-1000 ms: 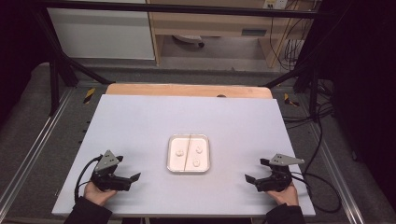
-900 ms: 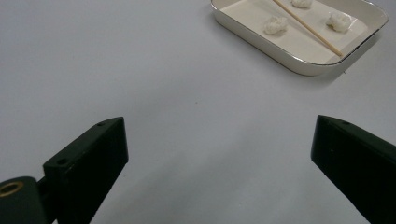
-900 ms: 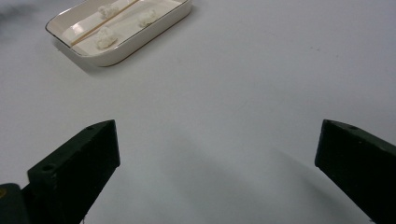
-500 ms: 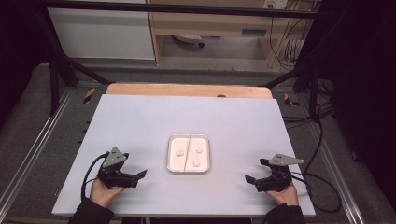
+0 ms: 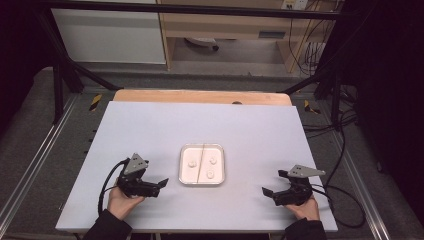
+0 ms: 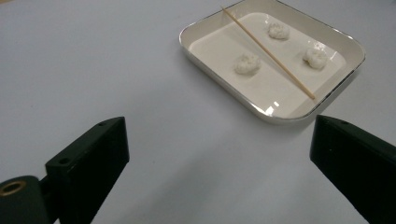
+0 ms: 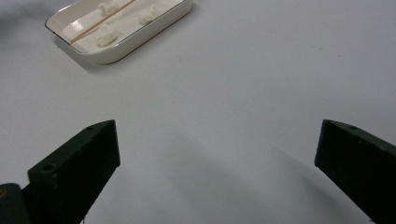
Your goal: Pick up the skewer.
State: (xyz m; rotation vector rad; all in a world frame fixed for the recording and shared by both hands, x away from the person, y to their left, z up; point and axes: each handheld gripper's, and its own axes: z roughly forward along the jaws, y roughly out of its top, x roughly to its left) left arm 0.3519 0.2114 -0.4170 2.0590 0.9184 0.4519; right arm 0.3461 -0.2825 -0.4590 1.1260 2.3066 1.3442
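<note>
On the pale table [image 5: 150,130], seen from the high view, a white rectangular tray [image 5: 218,176] sits just below the middle. It holds 3 small white lumps and 1 thin wooden stick [image 5: 201,162] that lies across it from the far rim to the near rim. 1 lump [image 5: 191,163] is left of the stick; the other 2 lumps [image 5: 212,167] are right of it, one behind the other.

The left gripper [image 5: 159,186] rests at about 8 o'clock from the tray, near its left edge but not touching it, held in the person's left hand [image 5: 121,200]. Its jaws are spread wide and empty, aimed toward 3 o'clock. In the left gripper view the tray [image 6: 205,25] lies ahead at about 1 o'clock, with bare table between the jaws.

The right gripper [image 5: 271,194] sits at about 4 o'clock from the tray, well apart from it, in the right hand [image 5: 304,207]. Its jaws also stand wide apart with nothing between them, pointing toward 9 o'clock. In the right gripper view the tray [image 7: 154,35] appears far off at about 11 o'clock.
</note>
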